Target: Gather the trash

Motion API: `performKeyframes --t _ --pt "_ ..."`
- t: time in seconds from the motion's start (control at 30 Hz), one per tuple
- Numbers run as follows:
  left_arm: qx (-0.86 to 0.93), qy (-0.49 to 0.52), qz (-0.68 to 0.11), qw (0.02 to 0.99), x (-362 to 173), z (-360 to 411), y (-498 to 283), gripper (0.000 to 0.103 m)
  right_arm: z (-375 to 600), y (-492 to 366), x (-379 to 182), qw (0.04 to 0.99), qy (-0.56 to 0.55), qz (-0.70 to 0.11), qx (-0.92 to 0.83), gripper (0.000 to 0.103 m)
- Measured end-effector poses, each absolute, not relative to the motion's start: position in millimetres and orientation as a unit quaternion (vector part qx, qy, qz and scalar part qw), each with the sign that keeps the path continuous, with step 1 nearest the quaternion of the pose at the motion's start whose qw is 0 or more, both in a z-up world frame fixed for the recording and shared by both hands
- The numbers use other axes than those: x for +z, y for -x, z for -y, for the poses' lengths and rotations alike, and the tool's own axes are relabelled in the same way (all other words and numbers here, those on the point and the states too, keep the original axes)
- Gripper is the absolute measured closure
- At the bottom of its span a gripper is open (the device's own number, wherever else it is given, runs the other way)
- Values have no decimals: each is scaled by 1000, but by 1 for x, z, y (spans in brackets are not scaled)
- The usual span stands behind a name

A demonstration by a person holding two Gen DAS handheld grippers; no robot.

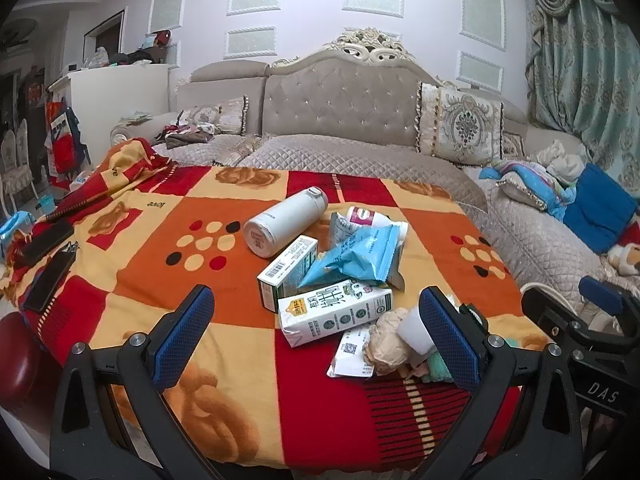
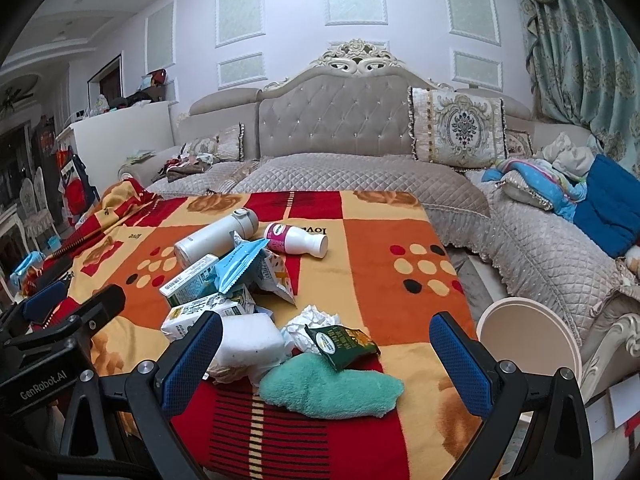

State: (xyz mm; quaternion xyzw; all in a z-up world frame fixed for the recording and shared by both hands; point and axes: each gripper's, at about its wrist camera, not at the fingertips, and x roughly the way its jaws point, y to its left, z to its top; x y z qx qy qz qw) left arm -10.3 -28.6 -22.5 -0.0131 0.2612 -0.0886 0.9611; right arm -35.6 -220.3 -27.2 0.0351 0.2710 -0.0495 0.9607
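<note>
Both tongs, left [image 1: 316, 328] and right [image 2: 326, 356], were spread, empty | best: right pinches wrapper [image 2: 342, 345] first, bin [image 2: 528, 344] near right

Litter heaped on a red, orange and cream blanket [image 2: 392, 216].

A white milk carton [image 1: 334, 316] lies flat beside a smaller green-and-white carton [image 1: 286, 268], a torn blue wrapper [image 1: 356, 258] draped over both. A small white bottle with a pink label [image 2: 295, 239] lies on its side (cap end pointing right). Nearer, crumpled white tissue [image 2: 310, 326] touches a dark green packet [image 2: 341, 342], which rests tilted on a mint-green cloth [image 2: 330, 386].
</note>
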Motion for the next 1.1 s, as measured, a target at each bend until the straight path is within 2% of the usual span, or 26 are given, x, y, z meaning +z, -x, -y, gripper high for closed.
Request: performKeyframes --t 1.1 --pt "-100 20 -277 955 -33 35 10 1 221 36 -34 956 -31 -289 -43 0"
